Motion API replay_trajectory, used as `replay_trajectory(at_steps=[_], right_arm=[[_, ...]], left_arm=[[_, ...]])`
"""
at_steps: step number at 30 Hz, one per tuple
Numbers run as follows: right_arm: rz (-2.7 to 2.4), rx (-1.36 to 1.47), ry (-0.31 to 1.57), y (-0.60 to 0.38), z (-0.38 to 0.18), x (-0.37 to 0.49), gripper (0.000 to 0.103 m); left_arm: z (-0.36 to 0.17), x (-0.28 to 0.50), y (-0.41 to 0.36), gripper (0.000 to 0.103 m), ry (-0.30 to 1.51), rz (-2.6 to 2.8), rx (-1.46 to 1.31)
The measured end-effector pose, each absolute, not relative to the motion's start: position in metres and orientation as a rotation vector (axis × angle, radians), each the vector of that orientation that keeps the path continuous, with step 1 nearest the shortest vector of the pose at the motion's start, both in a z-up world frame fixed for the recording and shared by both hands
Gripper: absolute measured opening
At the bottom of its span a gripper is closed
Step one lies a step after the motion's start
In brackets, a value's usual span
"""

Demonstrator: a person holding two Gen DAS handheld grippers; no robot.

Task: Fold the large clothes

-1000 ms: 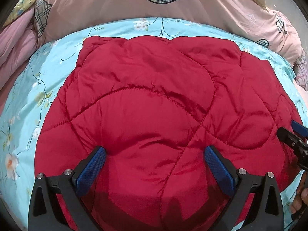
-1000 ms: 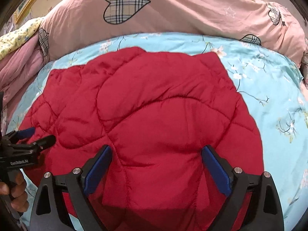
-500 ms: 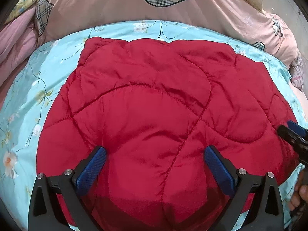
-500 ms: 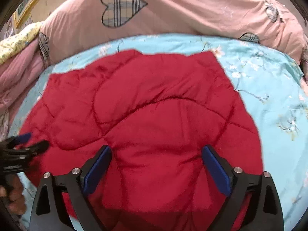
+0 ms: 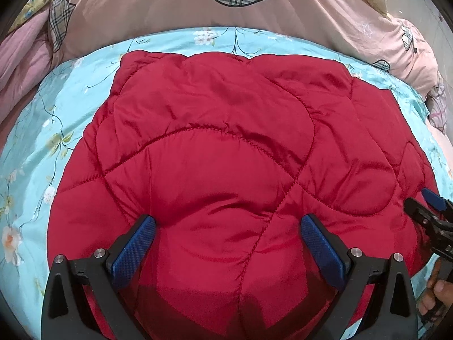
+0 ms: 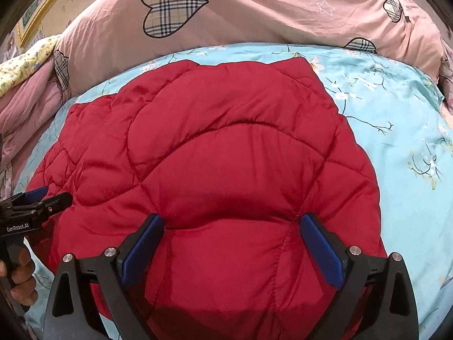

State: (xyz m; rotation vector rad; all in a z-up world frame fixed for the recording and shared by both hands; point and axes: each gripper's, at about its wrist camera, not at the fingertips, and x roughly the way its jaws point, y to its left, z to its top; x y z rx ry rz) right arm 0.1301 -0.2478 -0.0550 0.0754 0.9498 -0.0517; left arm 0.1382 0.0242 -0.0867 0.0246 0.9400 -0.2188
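Observation:
A puffy red quilted garment (image 5: 226, 155) (image 6: 226, 155) lies spread flat on the light blue flowered bedsheet (image 5: 56, 107) (image 6: 396, 130). My left gripper (image 5: 228, 221) hovers over its near edge, open, blue pads wide apart with nothing between them. My right gripper (image 6: 232, 219) is likewise open above the near part of the garment. In the left wrist view the right gripper (image 5: 424, 201) shows at the right edge; in the right wrist view the left gripper (image 6: 45, 197) shows at the left edge, held by a hand (image 6: 19, 280).
A pink duvet with plaid hearts (image 5: 198, 5) (image 6: 254, 11) is piled along the far side of the bed. More pink and yellow bedding (image 6: 25, 73) lies at the far left. Blue sheet shows on both sides of the garment.
Both cameras have shifted slightly, so the garment sits a little lower in the views. The garment itself lies as before and both grippers stay open.

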Motion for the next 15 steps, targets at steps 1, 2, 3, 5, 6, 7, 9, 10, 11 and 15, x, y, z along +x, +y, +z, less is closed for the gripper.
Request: replay_trajectory(at_steps=[1,2,3,5,6,7,9,10,11,15], right_arm=[[-0.056,0.072,0.947,-0.247,-0.051,0.128,0.096],[-0.062,0.072,0.944,-0.246,-0.046,0.124,0.095],[-0.058,0.085,0.926,-0.244,-0.038,0.115,0.095],[-0.051,0.087,0.917,-0.241,-0.033,0.107,0.095],[-0.061,0.06,0.94,-0.238,-0.036,0.106,0.095],[-0.059,0.04,0.955,-0.237,-0.042,0.107,0.096],[-0.053,0.036,0.976,-0.239,-0.055,0.111,0.097],[-0.051,0.046,0.976,-0.241,-0.058,0.113,0.098],[-0.051,0.053,0.973,-0.242,-0.059,0.114,0.099],[-0.045,0.067,0.96,-0.241,-0.05,0.109,0.099]], left_arm=[[-0.086,0.139,0.025,0.103,0.942,-0.22,0.022],[-0.086,0.139,0.025,0.103,0.942,-0.221,0.019],[-0.087,0.138,0.025,0.103,0.939,-0.221,0.018],[-0.087,0.138,0.023,0.103,0.932,-0.213,0.025],[-0.088,0.138,0.021,0.103,0.93,-0.207,0.03],[-0.088,0.138,0.019,0.103,0.928,-0.201,0.035],[-0.088,0.136,0.018,0.103,0.916,-0.191,0.042],[-0.088,0.135,0.018,0.103,0.912,-0.187,0.039],[-0.088,0.133,0.019,0.103,0.912,-0.185,0.037],[-0.078,0.112,0.026,0.102,0.895,-0.175,0.012]])
